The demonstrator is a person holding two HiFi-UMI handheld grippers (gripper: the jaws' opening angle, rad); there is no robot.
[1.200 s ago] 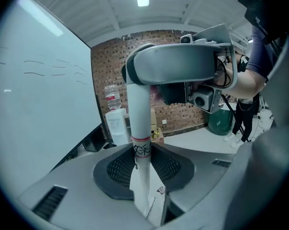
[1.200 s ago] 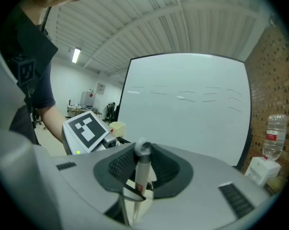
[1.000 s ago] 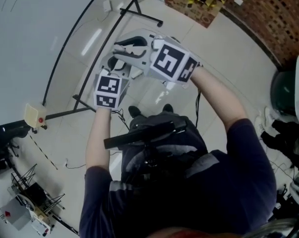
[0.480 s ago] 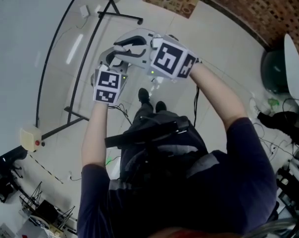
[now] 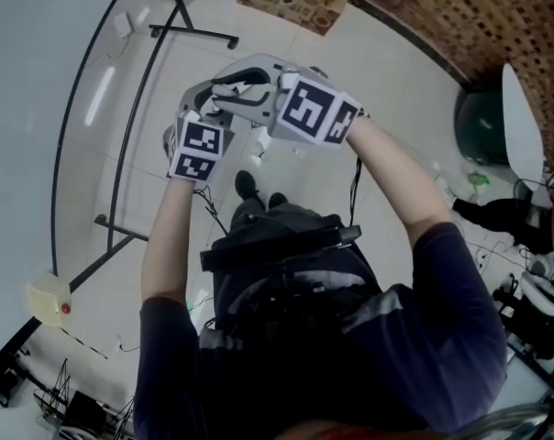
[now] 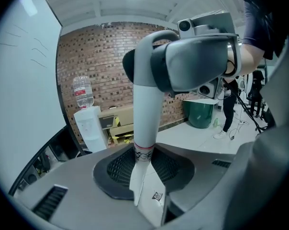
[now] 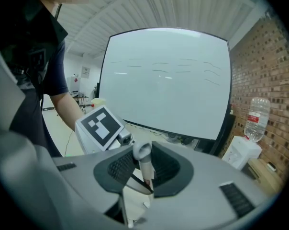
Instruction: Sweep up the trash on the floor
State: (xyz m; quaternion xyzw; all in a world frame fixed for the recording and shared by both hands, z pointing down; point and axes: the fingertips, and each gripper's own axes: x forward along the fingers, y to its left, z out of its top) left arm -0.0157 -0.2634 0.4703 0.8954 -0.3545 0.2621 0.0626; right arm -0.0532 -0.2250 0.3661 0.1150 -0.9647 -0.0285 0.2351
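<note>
Where jaws grip, handle [image 6: 145,123] markings [image 6: 143,156], unreadable

We see a smooth white plastic pole [image 6: 145,123] and handle [image 7: 144,164] in matt grey plastic jaws, a glossy tiled floor [image 5: 387,71], rough brick wall [image 6: 92,56], smooth whiteboard [image 7: 168,80].

No word or number can be read. The marker cubes [image 5: 314,110] carry only black-and-white square patterns. A sticker [image 6: 156,196] on the white handle [image 6: 147,123] is too small to read.
</note>
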